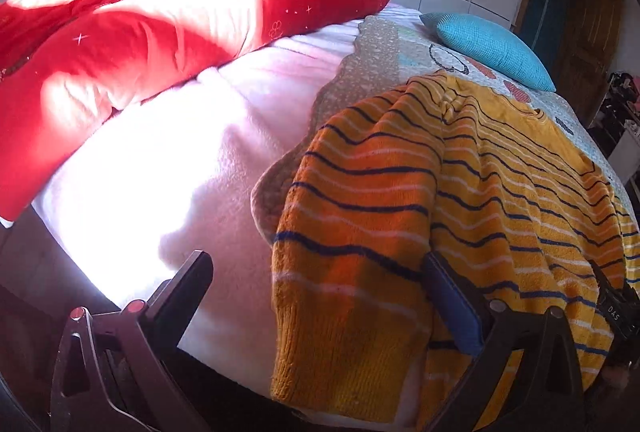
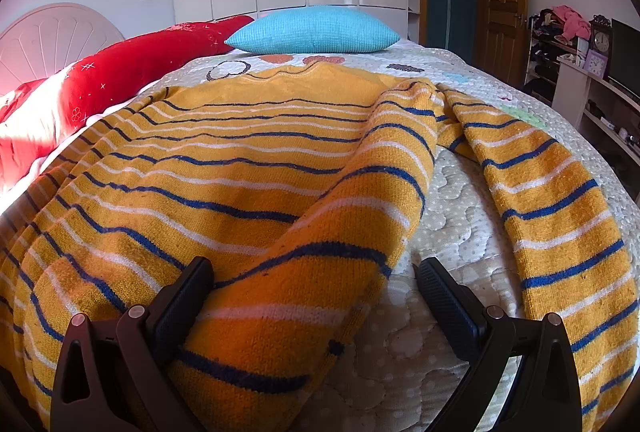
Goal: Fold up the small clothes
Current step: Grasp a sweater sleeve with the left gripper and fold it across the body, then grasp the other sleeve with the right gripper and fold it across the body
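A yellow-orange knit sweater with blue and white stripes (image 2: 224, 160) lies spread on the bed. In the left wrist view the sweater (image 1: 500, 192) has its left sleeve (image 1: 352, 224) hanging down to the bed's near edge. My left gripper (image 1: 316, 280) is open, its jaws wide on either side of that sleeve. In the right wrist view a side edge of the sweater (image 2: 320, 264) lies bunched in a ridge between the wide jaws of my open right gripper (image 2: 316, 284). The right sleeve (image 2: 560, 224) lies on the quilt.
A red cushion (image 1: 140, 52) lies along the bed's left side beside a white blanket (image 1: 180, 172). A turquoise pillow (image 2: 316, 30) sits at the far end of the quilted cover (image 2: 452, 232). White wardrobes, a wooden door and cluttered shelves (image 2: 580, 72) stand beyond.
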Available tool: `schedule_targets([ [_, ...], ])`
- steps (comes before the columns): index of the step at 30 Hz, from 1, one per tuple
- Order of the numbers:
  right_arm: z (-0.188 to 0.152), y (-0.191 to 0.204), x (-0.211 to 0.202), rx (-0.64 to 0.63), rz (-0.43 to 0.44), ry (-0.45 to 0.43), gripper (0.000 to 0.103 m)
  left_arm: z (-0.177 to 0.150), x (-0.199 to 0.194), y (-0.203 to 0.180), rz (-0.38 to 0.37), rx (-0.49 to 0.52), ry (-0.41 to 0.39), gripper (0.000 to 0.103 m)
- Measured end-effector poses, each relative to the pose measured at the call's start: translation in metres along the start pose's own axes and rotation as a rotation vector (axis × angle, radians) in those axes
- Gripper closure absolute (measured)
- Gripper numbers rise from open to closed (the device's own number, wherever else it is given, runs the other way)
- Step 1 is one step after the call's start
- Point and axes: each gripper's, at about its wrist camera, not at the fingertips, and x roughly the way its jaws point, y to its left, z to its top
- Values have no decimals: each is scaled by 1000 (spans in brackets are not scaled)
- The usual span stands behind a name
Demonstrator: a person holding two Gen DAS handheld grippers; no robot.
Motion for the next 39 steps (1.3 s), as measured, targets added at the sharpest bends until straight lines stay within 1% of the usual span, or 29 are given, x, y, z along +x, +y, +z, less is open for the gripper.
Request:
schedule_targets([
  [2,0,0,0,-2,-1,2,0,-3,8,-3,-35,15,44,31],
  [3,0,-1,0,-2,-1,3,0,-4,13,-4,-44,14,73,68],
  [4,0,-1,0,-3,0,5,0,-3,14,-3,-50,-4,83,73],
  [5,0,-1,0,-4,0,6,0,0,13,0,-65,-28,71,79],
  [6,0,-1,0,-5,-1,7,0,5,10,4,-66,-39,58,89],
  [9,0,0,0,-9,-4,7,0,27,5,22,-75,-104,31,89],
  [10,0,0,0,-9,-4,6,0,35,4,28,-55,-121,18,90],
  [12,0,0,0,-9,-4,5,0,51,-2,41,66,-145,-45,90],
  [13,0,0,0,-9,-5,4,0,59,-3,50,99,-177,-62,89],
  [14,0,0,0,-9,-4,4,0,64,-4,60,94,-222,-64,88],
  [16,0,0,0,-8,-4,4,0,69,-7,76,47,-303,-63,86],
  [17,0,0,0,-8,-5,4,0,68,-10,78,34,-315,-71,86],
  [18,0,0,0,-8,-5,4,0,65,-14,76,29,-309,-77,81],
  [19,0,0,0,-8,-4,4,0,61,-17,70,25,-290,-80,72],
  [20,0,0,0,-9,-4,4,0,55,-20,62,21,-263,-79,66],
  [21,0,0,0,-9,-4,5,0,50,-23,53,14,-235,-78,57],
  [22,0,0,0,-8,-3,6,0,42,-27,45,-2,-209,-80,53],
  [24,1,0,0,-9,0,11,0,28,-32,27,-67,-167,-69,51],
  [25,2,0,1,-9,3,16,0,21,-33,16,-110,-152,-57,44],
  [26,3,0,1,-12,3,24,0,15,-32,7,-151,-142,-40,41],
  [29,8,1,2,-13,1,65,1,-4,-25,-25,-259,-93,3,39],
  [31,11,1,1,2,27,83,8,-13,-20,-46,-274,-37,17,39],
  [32,13,2,-1,2,48,87,22,-16,-20,-54,-270,-14,20,39],
  [33,14,3,-3,-3,73,88,45,-18,-19,-61,-269,6,23,39],
  [34,16,4,-5,-4,110,96,59,-18,-21,-66,-269,21,23,39],
  [35,19,2,-7,15,164,113,83,-18,-22,-70,-268,30,22,39],
  [36,22,-4,-10,60,230,134,87,-17,-25,-71,-268,33,20,39],
  [37,26,-14,-14,128,305,145,88,-15,-28,-72,-269,33,16,39],
  [39,29,-34,-29,222,378,127,89,-11,-34,-72,-262,31,6,39],
])
